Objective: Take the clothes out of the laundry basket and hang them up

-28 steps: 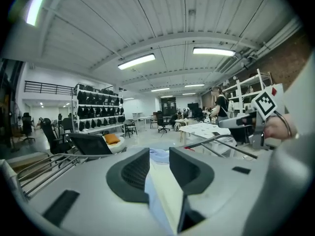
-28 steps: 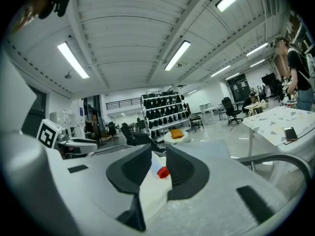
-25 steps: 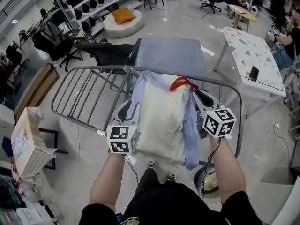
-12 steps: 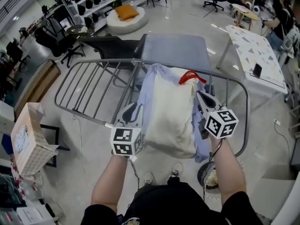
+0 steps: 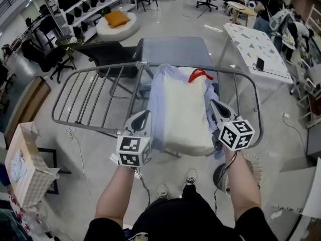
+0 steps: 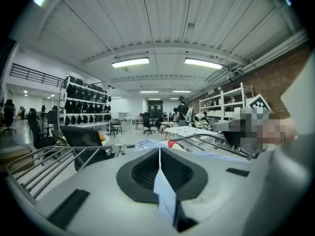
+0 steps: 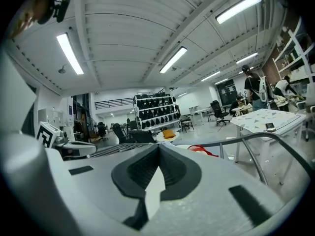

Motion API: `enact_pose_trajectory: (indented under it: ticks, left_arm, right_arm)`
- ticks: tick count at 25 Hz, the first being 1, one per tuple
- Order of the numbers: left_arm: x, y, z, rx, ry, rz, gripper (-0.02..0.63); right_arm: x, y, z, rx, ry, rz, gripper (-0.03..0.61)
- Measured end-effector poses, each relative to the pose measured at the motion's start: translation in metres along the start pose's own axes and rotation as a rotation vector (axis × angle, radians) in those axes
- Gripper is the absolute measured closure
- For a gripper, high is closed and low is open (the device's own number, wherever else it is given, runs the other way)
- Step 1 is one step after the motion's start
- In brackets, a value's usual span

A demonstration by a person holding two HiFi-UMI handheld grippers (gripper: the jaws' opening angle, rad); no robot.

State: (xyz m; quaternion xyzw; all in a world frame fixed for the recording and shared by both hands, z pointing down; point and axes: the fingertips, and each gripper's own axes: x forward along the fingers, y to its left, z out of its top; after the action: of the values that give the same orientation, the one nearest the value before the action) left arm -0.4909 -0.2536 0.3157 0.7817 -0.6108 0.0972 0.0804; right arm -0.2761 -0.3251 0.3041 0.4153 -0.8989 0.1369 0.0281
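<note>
Grey floor | drying rack (image 5: pixel 100 68) | clothes (image 5: pixel 183 109) hide the rails beneath

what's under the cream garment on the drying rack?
A pale blue shirt shows around the cream garment's edges, both draped over the grey metal drying rack. The rack bars beneath them are covered.

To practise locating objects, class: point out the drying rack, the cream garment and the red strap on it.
rack (image 5: pixel 93 95), head view, rails of its left wing.
garment (image 5: pixel 185 114), head view, middle of the cream panel.
red strap (image 5: pixel 199 75), head view, top of its loop.
</note>
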Motion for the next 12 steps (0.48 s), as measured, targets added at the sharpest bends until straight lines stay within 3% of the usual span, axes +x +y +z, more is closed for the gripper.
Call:
enact_pose_trajectory:
  ticks: [6,12]
  left_arm:
    - [-0.008,-0.029,0.004,0.027,-0.016,-0.141,0.601]
    - [-0.004,-0.087,0.010,0.058,-0.028,-0.297,0.601]
  right_arm:
    - [-0.052,0.008,-0.003,0.001,-0.032,-0.119,0.575]
    - [-0.122,-0.007,-0.004,0.012,-0.064,-0.263,0.575]
